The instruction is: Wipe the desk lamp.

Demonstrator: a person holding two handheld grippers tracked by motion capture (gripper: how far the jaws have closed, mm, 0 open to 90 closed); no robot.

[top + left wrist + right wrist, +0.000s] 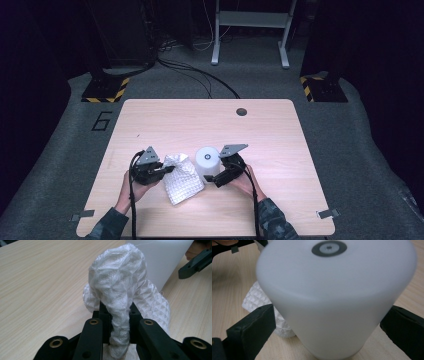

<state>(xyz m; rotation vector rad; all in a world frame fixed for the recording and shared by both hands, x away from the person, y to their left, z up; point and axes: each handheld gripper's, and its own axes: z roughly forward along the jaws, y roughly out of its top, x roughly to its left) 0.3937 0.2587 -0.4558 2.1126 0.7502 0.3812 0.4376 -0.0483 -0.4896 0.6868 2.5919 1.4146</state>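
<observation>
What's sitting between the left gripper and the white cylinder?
The white cloth, bunched at one end in the left gripper, lies on the table up against the white cylinder, clearest in the high view.

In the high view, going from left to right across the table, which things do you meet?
Left tongs → white waffle cloth → white cylinder → right tongs, their body lying right of the cylinder.

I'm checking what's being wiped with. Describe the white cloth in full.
The white cloth is a soft woven fabric with a raised waffle-like texture. Most of it lies crumpled on the wooden table, just left of the white cylinder, against its base. One bunched fold is pinched in the shut left gripper and bulges up beyond it. It looks clean and dry.
</observation>
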